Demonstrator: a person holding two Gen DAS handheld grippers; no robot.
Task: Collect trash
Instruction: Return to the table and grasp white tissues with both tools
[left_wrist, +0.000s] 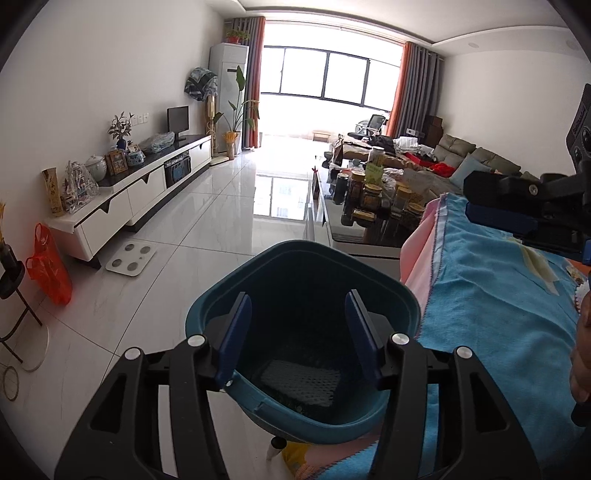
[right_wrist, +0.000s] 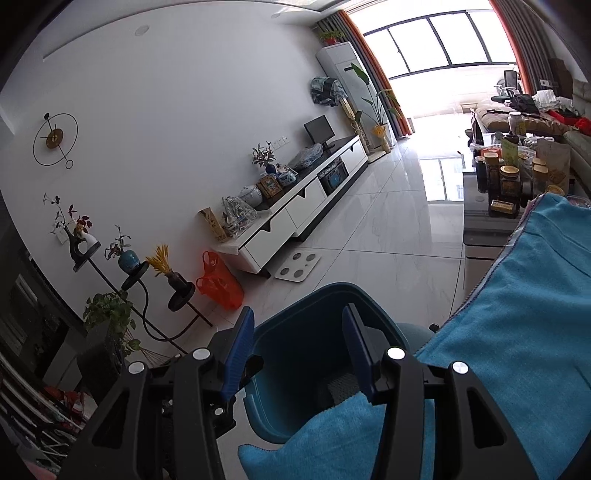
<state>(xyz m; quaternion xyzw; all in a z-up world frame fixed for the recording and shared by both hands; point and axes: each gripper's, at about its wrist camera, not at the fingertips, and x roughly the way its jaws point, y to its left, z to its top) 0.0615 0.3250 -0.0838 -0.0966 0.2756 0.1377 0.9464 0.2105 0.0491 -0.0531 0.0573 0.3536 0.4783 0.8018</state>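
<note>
Bin (left_wrist: 306, 295), teal, sits on the floor (left_wrist: 207, 236) just beside the tabletop (left_wrist: 509, 302) edge, which is draped with a blue towel. Inside the bin: a white mesh foam piece (left_wrist: 301, 380) lying at the bottom; nothing else can be made out in there.

Left hand-held gripper (left_wrist: 299, 332) hangs above the bin mouth, jaws spread apart, nothing between them. Right hand-held gripper (right_wrist: 297, 350) also looks down over the bin (right_wrist: 314, 306), jaws apart and empty; in the left view it shows at upper right above the towel.

Step, as I judge it: between items. Both grippers empty over the bin, so a drop looks done and the next pickup is not yet begun.

Next move probably calls for turning toward the tabletop, where something patterned shows at the far right edge of the left view, too cut off to identify. Then close on it and carry it above the bin rim.

Writing: none readable. Jars (left_wrist: 369, 192) on the far table carry labels, too small to read. Orange bag (left_wrist: 48, 266) by the wall has a faint print, illegible.
</note>
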